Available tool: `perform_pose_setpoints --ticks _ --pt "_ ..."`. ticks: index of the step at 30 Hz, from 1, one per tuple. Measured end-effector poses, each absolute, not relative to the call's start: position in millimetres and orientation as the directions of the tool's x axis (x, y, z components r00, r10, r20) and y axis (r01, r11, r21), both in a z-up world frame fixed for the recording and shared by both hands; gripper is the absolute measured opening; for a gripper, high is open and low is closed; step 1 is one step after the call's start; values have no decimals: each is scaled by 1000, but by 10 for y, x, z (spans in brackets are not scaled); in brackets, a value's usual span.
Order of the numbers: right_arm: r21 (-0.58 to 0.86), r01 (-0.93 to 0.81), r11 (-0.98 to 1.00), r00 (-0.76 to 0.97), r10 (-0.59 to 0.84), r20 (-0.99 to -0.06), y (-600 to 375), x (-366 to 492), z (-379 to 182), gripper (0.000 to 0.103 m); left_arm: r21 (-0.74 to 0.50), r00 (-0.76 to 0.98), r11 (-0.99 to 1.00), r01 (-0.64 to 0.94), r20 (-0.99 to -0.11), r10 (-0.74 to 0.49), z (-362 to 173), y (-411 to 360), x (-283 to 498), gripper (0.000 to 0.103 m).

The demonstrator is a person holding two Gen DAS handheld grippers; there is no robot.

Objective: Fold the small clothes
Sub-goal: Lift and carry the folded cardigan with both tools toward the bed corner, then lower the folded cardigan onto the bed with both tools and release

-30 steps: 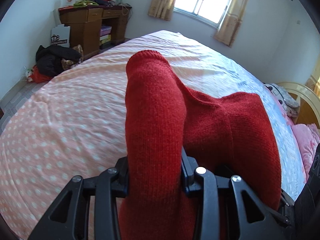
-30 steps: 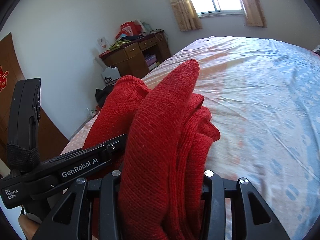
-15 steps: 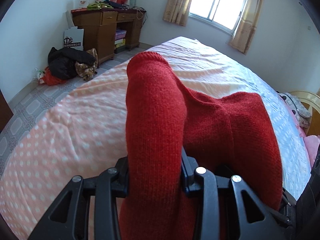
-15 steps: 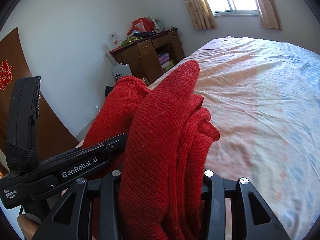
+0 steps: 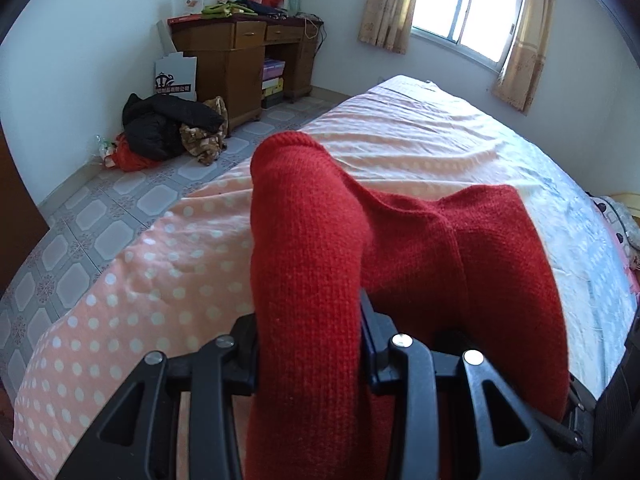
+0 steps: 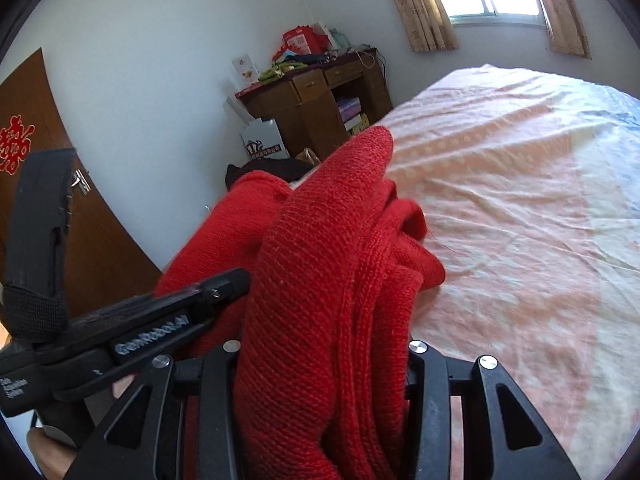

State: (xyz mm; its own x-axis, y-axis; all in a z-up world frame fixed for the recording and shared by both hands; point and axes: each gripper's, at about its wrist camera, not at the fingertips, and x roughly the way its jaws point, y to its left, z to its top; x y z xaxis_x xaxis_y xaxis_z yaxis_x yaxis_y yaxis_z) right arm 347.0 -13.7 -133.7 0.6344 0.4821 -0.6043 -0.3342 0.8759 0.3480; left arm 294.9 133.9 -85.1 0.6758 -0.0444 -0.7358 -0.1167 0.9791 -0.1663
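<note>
A red knitted garment is bunched in thick folds and held up above the bed. My left gripper is shut on one fold of it; the fingertips are buried in the knit. My right gripper is shut on another thick, layered fold of the same garment. The left gripper's black body shows at the lower left of the right wrist view, close beside the right one. The garment spans between both grippers.
The bed has a pink polka-dot sheet turning blue at the right. A wooden desk with clutter stands by the far wall. A pile of dark clothes lies on the tiled floor. A brown door is at the left.
Both grippers have moved back and left with the garment, toward the bed's edge. More floor, the clothes pile and the door have come into view. The grips have not changed.
</note>
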Motion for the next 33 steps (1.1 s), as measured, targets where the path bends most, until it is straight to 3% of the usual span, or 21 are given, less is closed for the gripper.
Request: perform_pose_setpoints --ticks 2,4,8,10,14,18,21,22,25,27,31,33 --pt "368 -316 874 601 485 -635 -192 3604 -1499 46 -171 673 977 -129 -738 -40 -915 1344 2986 51" --pt "497 -279 822 541 562 -626 -358 3758 -1639 48 -183 669 971 -153 -742 -35 -1030 1371 3035 63" --pt "628 -262 733 449 669 -593 -532 3939 -1746 49 -303 651 932 -201 -752 -105 -1090 1595 3082 83" --pt "618 -287 732 433 675 -598 -554 3911 -1714 53 -331 652 926 -182 -745 -138 -1091 1622 3056 83" --pt "636 -224 739 512 644 -568 -830 3647 -1588 58 -266 664 951 -159 -741 -97 -949 1558 2877 93" --pt "483 -225 846 680 491 -544 -958 3188 -1249 57 -235 689 952 -196 -724 -37 -822 1607 2618 95" --pt "310 -238 920 762 375 -527 -871 2883 -999 25 -210 692 951 -227 -722 6 -787 1614 2372 95" --pt "286 -266 921 762 383 -523 -801 2812 -950 22 -207 698 949 -239 -715 20 -784 1600 2268 95" --pt "198 -346 917 759 398 -515 -518 2658 -882 22 -167 702 948 -269 -708 75 -808 1531 2179 95" --pt "135 -368 920 759 381 -528 -404 2591 -938 22 -131 694 954 -270 -713 98 -855 1458 2224 103" --pt "111 -293 950 680 288 -675 -307 2795 -1342 21 -108 673 955 -276 -731 112 -947 1433 2343 103" --pt "89 -297 951 699 280 -658 -327 2811 -1386 21 -134 659 952 -277 -747 87 -1008 1456 2436 103"
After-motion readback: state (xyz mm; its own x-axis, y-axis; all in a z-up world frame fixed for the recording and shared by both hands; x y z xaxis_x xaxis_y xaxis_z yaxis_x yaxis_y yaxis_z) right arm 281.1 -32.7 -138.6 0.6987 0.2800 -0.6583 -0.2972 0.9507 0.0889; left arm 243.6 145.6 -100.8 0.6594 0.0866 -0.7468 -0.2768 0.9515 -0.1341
